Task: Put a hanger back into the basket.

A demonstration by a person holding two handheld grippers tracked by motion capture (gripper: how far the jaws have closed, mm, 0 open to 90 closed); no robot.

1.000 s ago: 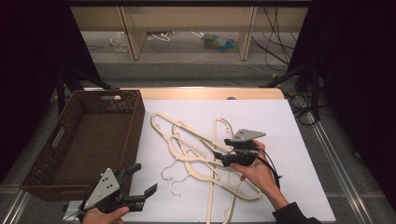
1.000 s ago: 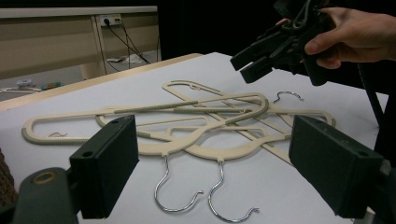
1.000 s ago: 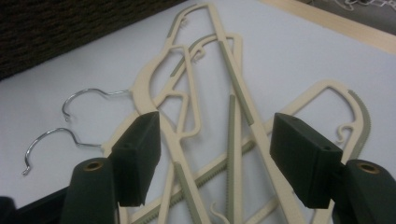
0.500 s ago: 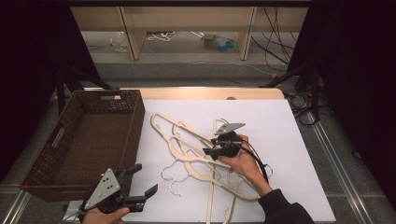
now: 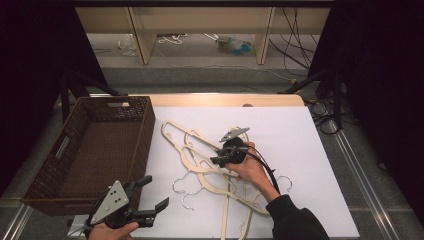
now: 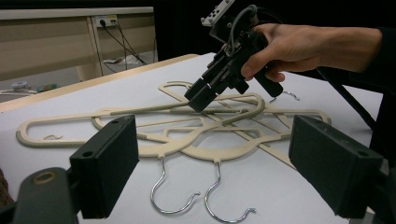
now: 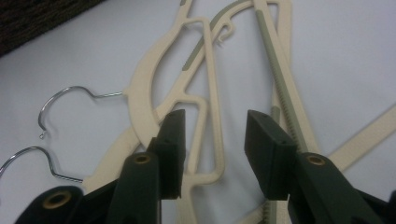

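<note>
A heap of cream plastic hangers (image 5: 210,165) with metal hooks is seen lying tangled on the white counter (image 5: 300,145), to the right of a brown wicker basket (image 5: 95,150). The right tongs (image 5: 216,161) are lowered onto the middle of the heap, gripped by the right hand (image 5: 250,167). Their jaws have just been closing; in the right gripper view a thin cream bar of one hanger (image 7: 210,135) is seen between the pads, with a gap on either side, so nothing is clamped yet. The left tongs (image 5: 156,196) are held off the near left corner of the counter, beside the basket, with jaws spread wide and nothing between them. In the left gripper view two wire hooks (image 6: 196,196) lie on the counter just ahead.
</note>
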